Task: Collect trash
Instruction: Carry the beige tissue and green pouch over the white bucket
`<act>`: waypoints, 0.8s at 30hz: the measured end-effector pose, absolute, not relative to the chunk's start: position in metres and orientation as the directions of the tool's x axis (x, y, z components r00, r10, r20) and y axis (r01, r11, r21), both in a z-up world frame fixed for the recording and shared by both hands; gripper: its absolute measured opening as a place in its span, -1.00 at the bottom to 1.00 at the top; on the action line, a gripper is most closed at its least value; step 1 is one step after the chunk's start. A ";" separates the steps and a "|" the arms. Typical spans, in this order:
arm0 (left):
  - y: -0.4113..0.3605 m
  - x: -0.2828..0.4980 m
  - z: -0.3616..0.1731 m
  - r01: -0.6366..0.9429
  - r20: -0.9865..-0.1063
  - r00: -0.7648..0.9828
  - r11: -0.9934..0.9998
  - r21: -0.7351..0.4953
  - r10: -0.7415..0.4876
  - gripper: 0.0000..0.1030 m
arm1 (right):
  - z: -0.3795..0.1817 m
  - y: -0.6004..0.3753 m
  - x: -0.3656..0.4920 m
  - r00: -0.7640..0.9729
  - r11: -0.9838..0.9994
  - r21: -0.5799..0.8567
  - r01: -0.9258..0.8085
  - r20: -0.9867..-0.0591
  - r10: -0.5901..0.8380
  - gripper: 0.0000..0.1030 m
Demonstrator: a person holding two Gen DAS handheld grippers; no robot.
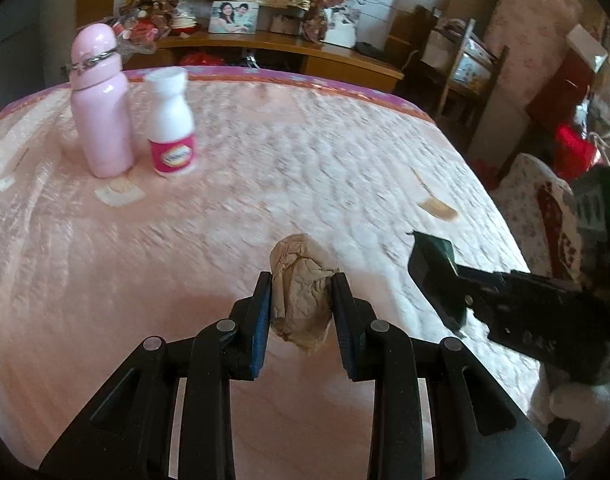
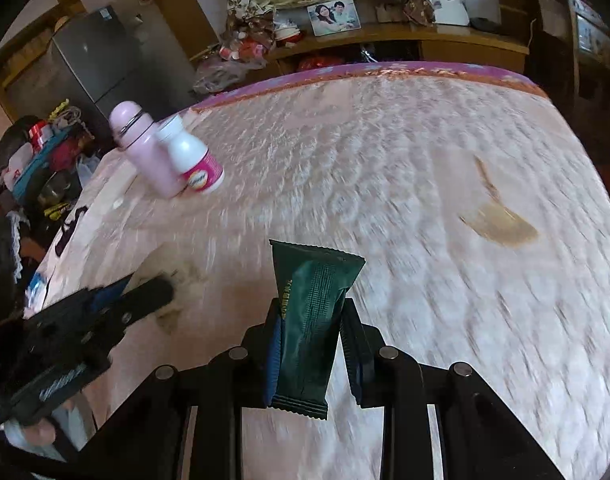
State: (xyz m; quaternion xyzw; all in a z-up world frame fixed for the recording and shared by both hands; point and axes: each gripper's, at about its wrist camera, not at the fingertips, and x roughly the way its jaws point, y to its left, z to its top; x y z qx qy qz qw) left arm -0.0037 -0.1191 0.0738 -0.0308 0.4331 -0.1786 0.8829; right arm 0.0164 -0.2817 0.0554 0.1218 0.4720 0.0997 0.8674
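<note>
Left claw (image 1: pixel 301 280): we find its jaws pinching a ball of crumpled brown paper (image 1: pixel 301 296) at mid-height, one pad on each flank, the ball lifted just clear of the bed cover (image 1: pixel 345 152). We judge the paper very light, soft and springy; it dents under the pads and should not slip, though a loose fold could tear away if taken alone. Best hold, in our view: across the thickest part, as now.

Right claw (image 2: pixel 311 320): we find its jaws pressed together on a dark green wrapper (image 2: pixel 313 320), gripped flat across its middle, crimped ends standing out above and below the pads. We judge it light, thin and glossy, so likely slippery; it looks fairly flat, and we cannot tell whether anything is inside. Best hold: across the flat body rather than on a crimped edge, which would fold.

Position of both: near the front of the pink quilted bed cover, the two claws side by side and apart.

Farther out, on the same cover: a pink flask (image 1: pixel 99 104) and a white bottle with a pink label (image 1: pixel 171 124), upright and touching or nearly so. A tan strip (image 2: pixel 501 220) lies flat to the right; blur hides what it is.

No bin shows in either view.
</note>
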 end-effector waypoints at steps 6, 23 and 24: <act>-0.150 -0.041 0.076 0.326 -0.757 0.542 0.922 -0.209 -0.364 -0.49 | 0.062 -0.303 -0.040 0.551 0.960 0.279 -0.020 -0.798 0.243 -0.49; -0.249 -0.121 0.085 0.481 -0.750 0.506 0.861 -0.164 -0.425 -0.49 | 0.069 -0.383 -0.162 0.602 0.947 0.288 0.139 -0.784 0.150 -0.49; -0.253 -0.124 0.085 0.487 -0.750 0.505 0.858 -0.160 -0.427 -0.49 | 0.070 -0.387 -0.166 0.604 0.947 0.287 0.147 -0.784 0.144 -0.49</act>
